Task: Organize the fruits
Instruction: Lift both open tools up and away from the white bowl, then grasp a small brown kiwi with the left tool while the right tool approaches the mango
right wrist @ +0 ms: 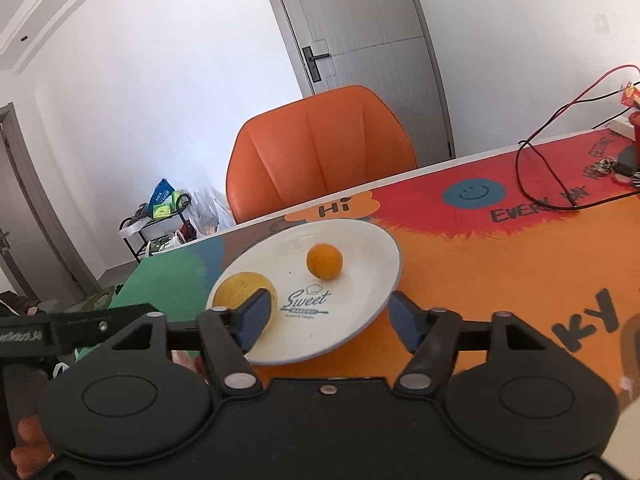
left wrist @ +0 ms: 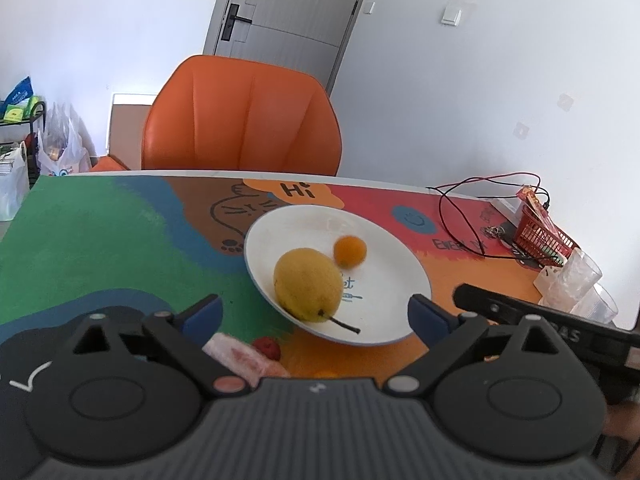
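On white round ceramic plate [left wrist: 384, 240]: yellow pear [left wrist: 308, 286] left front, small round orange fruit [left wrist: 350, 252] behind it to the right (apart, not touching). Behind the plate, beyond the table edge: orange padded chair [left wrist: 244, 120]. Far right: red mesh plastic basket [left wrist: 540, 236].

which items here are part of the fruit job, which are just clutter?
Job:
- plate
- pear on the plate
- orange on the plate
- red fruit off the plate, near edge
- pink-wrapped item beside it

Clutter:
- red basket
- cables
- plastic cups
- keys
- chair
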